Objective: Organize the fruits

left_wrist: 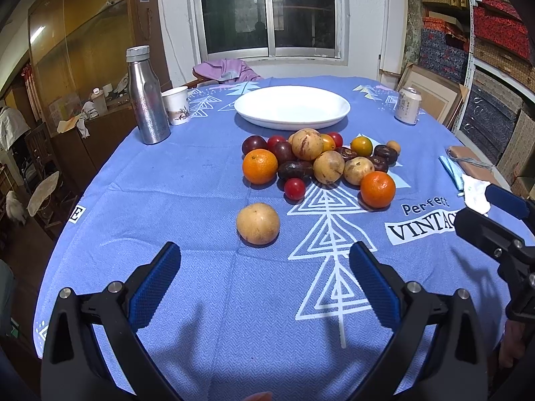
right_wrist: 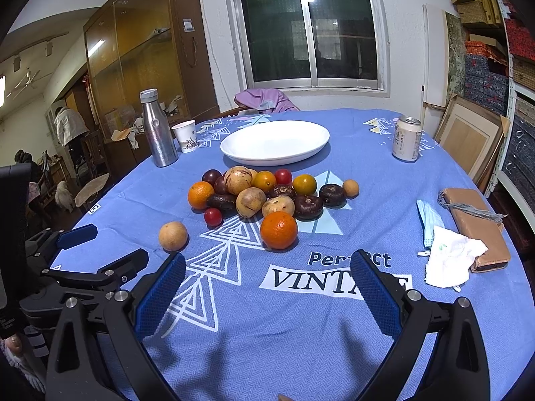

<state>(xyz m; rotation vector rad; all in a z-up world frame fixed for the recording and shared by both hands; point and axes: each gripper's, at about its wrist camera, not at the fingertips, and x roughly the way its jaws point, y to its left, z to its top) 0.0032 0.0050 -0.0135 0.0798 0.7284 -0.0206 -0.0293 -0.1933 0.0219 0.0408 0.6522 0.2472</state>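
On the counter, under its blue printed cloth, I see the fruit heaped in a loose pile just in front of the white oval plate, which holds nothing. My left gripper hovers low over the cloth with its blue-padded fingers spread wide and released, gripping nothing. Just beyond them sits a single pale round fruit, apart from the heap and slightly left of the gap. One orange rests at the left edge of the pile and another orange at its near right, with a red cherry tomato between them. My right gripper also hangs released above the "Perfect VINTAGE" print, fingers wide apart and holding nothing. Past the heap on the left stand a steel bottle and a paper cup, touching or nearly so; a drink can stands well off to the right. By the right edge lie a brown wallet, a crumpled tissue and a blue face mask
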